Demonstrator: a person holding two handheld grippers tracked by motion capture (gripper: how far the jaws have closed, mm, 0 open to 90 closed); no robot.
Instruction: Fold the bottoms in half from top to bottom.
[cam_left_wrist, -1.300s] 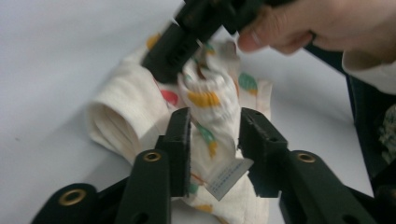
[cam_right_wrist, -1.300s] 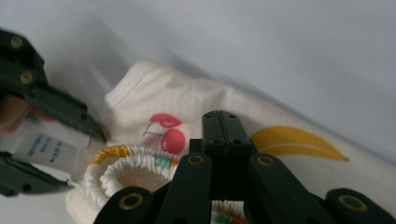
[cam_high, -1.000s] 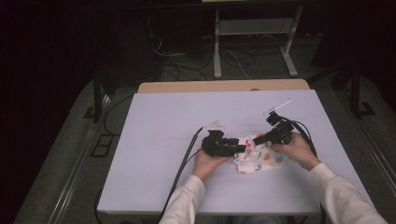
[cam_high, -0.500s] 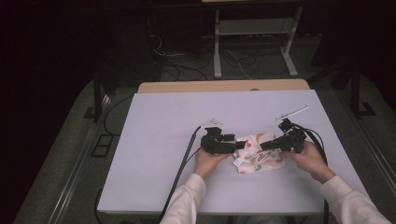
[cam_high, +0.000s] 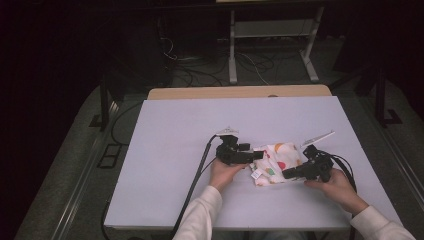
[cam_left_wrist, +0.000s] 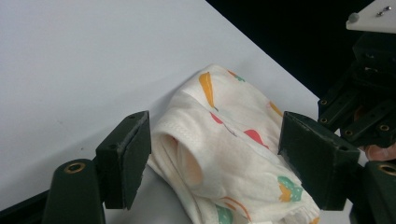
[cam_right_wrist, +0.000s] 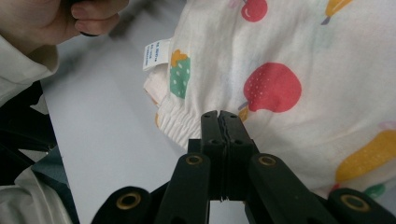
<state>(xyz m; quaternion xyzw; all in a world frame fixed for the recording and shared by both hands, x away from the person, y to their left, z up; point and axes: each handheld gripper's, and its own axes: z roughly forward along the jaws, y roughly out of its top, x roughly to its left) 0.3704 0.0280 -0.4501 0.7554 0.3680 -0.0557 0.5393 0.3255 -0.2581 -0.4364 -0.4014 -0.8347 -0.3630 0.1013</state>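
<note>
Two handheld grippers work one small white cotton garment printed with red, orange and green fruit (cam_high: 276, 161), lying bunched on the pale lilac table cover (cam_high: 170, 135) between them. Left gripper (cam_high: 256, 155): jaws spread wide, one either side of a thick folded edge of the garment (cam_left_wrist: 224, 154); the near pad (cam_left_wrist: 126, 156) sits just beside the fold, and I can't tell if either pad actually touches cloth. Nothing gripped there yet. Right gripper (cam_high: 286, 173): jaws pressed fully together at the garment's near hem; in the right gripper view the tips (cam_right_wrist: 219, 122) meet right at the gathered elastic edge (cam_right_wrist: 175, 122), with a small white care label (cam_right_wrist: 153, 53) just beyond, towards the other hand (cam_right_wrist: 60, 21). Whether a sliver of fabric is pinched between those tips or they just lie against it, can't tell. Likely step: taking hold of opposite edges to open out or fold the garment. To do it well: push the left gripper further in so the fold sits deep between the pads, then close on all layers, not just the top one. Check that the right actually has cloth, and re-bite on the elastic band if not. Pull apart low and evenly along the table; soft cloth slips, so no jerking.
</note>
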